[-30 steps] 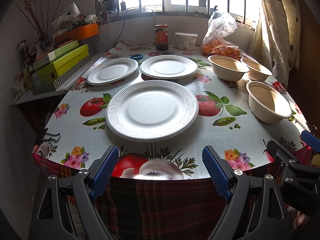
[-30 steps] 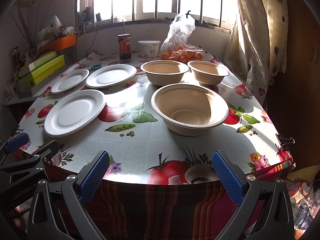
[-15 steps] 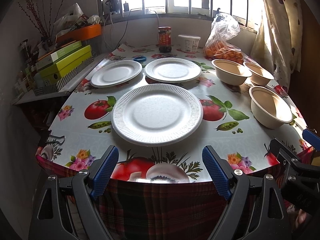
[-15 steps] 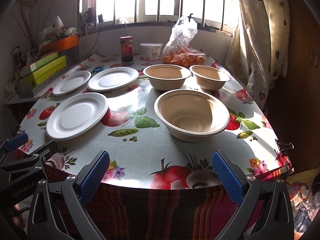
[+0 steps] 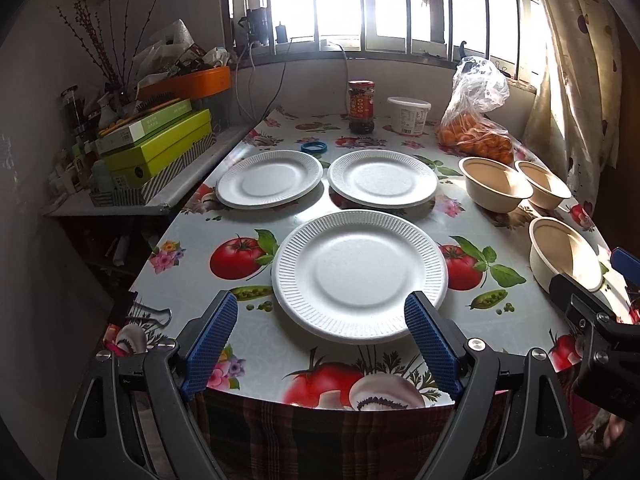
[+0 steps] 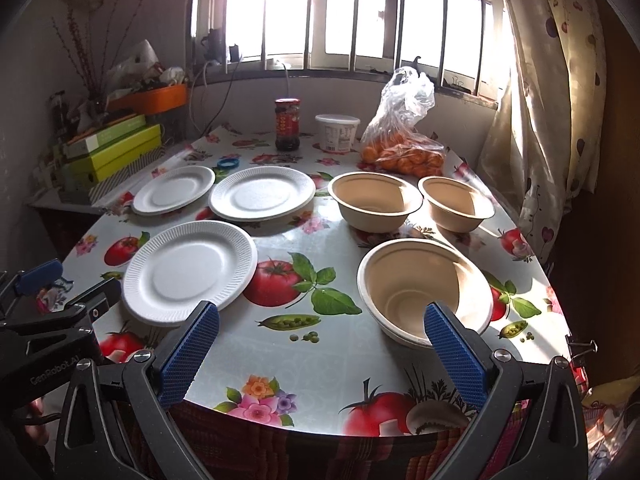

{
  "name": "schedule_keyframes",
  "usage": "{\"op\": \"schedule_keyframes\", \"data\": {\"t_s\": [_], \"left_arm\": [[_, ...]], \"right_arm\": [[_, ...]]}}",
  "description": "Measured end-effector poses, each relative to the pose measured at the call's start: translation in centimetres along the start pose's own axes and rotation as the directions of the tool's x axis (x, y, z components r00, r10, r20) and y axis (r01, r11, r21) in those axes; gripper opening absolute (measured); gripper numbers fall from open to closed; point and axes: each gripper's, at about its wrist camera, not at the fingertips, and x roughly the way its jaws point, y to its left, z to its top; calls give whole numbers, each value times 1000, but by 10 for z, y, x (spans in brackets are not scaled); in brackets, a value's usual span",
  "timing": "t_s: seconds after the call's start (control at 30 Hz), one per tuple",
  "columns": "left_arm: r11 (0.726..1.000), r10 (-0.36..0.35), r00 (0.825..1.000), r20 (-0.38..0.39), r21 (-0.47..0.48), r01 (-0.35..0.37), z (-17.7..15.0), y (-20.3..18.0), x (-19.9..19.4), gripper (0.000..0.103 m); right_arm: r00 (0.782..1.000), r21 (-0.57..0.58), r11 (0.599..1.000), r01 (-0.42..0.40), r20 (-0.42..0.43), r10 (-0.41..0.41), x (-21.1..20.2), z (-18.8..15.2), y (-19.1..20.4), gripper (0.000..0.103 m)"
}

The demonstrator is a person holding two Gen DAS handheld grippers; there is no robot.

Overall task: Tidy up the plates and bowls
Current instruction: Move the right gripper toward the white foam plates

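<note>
— Plates first! Three white foam plates with ridged rims lie flat on the fruit-print tablecloth (image 5: 248,276): the near plate (image 5: 359,275) close to the table's front edge, and the far left plate (image 5: 269,178) and the far right plate (image 5: 382,177) behind it, side by side.

— And the bowls?

— Three tan paper bowls sit to the right: the near bowl (image 6: 425,292), and two behind it (image 6: 375,201) (image 6: 456,203).

— How will they feel?

— Very light and bendy, I think (a hard squeeze could crack foam). Best to pinch a plate by its rim, and a bowl by its wall.

— What are the grippers doing?

— The left gripper (image 5: 320,338) has its blue pads wide apart in front of the near plate, holding nothing. The right gripper (image 6: 320,354) is wide apart too, and empty.

— Anything new?

— Both have moved in over the table edge, closer than a second ago. Nothing on the table has moved.
</note>
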Motion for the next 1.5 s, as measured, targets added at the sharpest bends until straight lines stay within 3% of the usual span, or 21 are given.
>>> {"op": "schedule_keyframes", "data": {"t_s": [0.07, 0.27, 0.37, 0.53, 0.7, 0.87, 1.07, 1.17, 1.23, 1.37, 1.5], "left_arm": [[1000, -5, 1000, 8, -3, 5, 6, 7, 1, 86], [1000, 20, 1000, -13, -23, -20, 22, 34, 15, 86], [998, 49, 999, -20, -39, -50, 29, 51, 22, 86], [990, 17, 997, -72, -141, -27, 45, 89, 40, 86], [978, 53, 995, -90, -196, -70, 60, 121, 57, 86], [974, 58, 993, -106, -212, -79, 75, 146, 71, 84], [966, 65, 991, -118, -243, -93, 87, 170, 84, 74], [958, 38, 988, -147, -274, -78, 91, 180, 95, 49], [953, 31, 985, -169, -291, -80, 93, 184, 104, 49], [950, 24, 986, -167, -304, -75, 99, 187, 120, 49], [949, -14, 986, -169, -313, -40, 108, 190, 141, 49]], "right_arm": [[998, -9, 999, -53, 17, 53, 1, 14, 0, 103], [992, -75, 991, -110, 61, 115, 8, 58, 9, 103], [987, -89, 985, -150, 39, 154, 19, 77, 13, 103], [977, -127, 969, -210, 13, 213, 42, 107, 28, 103], [950, -137, 940, -314, -44, 311, 72, 136, 45, 103], [932, -156, 920, -361, -88, 351, 97, 158, 62, 91], [907, -169, 892, -419, -129, 401, 122, 174, 88, 81], [889, -147, 879, -453, -155, 432, 138, 186, 98, 72], [884, -136, 879, -457, -175, 432, 150, 195, 104, 64], [883, -162, 876, -454, -218, 416, 180, 209, 118, 63], [858, -161, 860, -483, -280, 430, 218, 214, 127, 62]]}}
